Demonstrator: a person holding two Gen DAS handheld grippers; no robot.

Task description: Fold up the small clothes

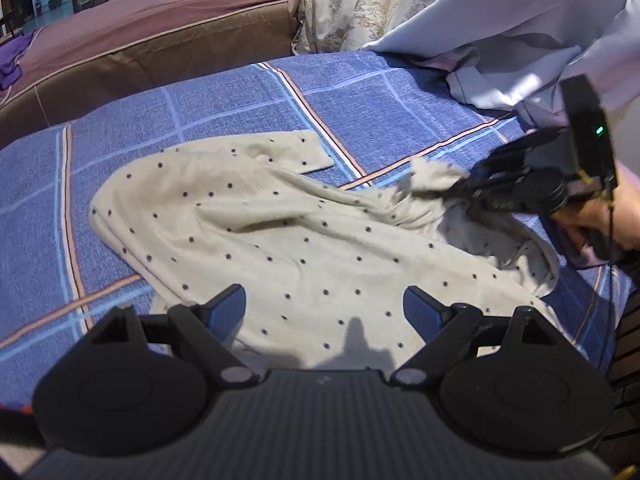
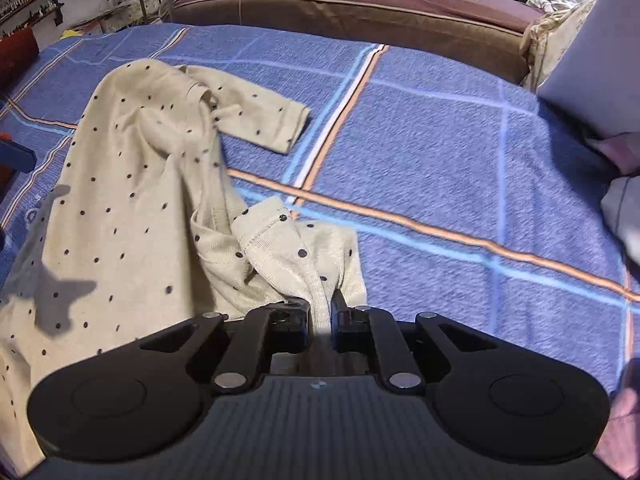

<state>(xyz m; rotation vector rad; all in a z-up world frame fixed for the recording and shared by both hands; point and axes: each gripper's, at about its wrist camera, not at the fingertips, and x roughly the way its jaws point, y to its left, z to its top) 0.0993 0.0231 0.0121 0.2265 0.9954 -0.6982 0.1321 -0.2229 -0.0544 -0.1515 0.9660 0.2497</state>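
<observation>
Blue checked bedspread (image 2: 440, 152) underfoot, brown sofa (image 1: 160, 32) beyond, pale sheet (image 1: 520, 20) heaped at far right. Cream dotted shirt (image 1: 280, 232) sprawled mid-cloth, one sleeve (image 2: 264, 120) outstretched. Right gripper (image 2: 322, 308) clenched on bunched hem; left gripper (image 1: 324, 308) spread wide above near edge.

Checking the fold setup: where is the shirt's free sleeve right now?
The free sleeve lies flat on the blue checked bedspread at the far side of the dotted shirt, beside the orange-and-white stripe; the right claw pinches the other sleeve.
</observation>
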